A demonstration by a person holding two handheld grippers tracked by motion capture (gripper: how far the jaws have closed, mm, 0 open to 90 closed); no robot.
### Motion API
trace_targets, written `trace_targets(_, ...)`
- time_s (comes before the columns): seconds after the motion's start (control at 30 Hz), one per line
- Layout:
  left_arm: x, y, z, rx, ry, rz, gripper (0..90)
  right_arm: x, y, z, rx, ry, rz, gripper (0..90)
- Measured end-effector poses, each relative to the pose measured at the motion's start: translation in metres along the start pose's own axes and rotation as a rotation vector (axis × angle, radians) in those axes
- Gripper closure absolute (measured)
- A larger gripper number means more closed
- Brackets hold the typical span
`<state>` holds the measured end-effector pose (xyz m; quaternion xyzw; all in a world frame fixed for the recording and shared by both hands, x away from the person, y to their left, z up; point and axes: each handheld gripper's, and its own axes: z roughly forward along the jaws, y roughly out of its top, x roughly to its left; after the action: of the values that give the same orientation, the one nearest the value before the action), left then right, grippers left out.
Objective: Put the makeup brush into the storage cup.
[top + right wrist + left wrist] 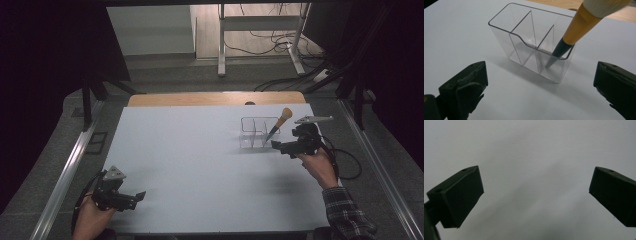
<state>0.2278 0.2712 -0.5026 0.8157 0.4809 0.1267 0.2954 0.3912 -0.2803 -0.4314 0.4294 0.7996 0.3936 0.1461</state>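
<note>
1. Your right fingers stand wide apart and hold nothing. In the right gripper view they frame the lower corners, with the holder between and beyond them at centre frame, not touching.
2. Your left fingers are just as wide open and empty, over bare surface. In the high view the left gripper sits at lower left, well apart from everything.
3. The brush stands in the holder's rightmost compartment, handle tip down, leaning toward the upper right of the right gripper view, bristles up. The other two compartments look empty.
4. In the high view the holder sits right of centre, with the right gripper just beside its lower right corner.
5. Risk, as I judge it: the holder is clear, light plastic, and the tilted brush loads one end. Nudge that near wall with a finger and the holder may slide or tip, spilling the brush.
6. A careless sweep upward could also catch the leaning handle and lever the holder over. Back off low and straight.
</note>
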Motion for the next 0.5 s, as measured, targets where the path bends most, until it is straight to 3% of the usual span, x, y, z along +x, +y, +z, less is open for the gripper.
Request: trace_targets(0.5,0.001,0.000,-0.001,-0.010,-0.005,-0.005,0.0,0.005,-0.013,0.002,0.015,0.003,-0.016,0.0)
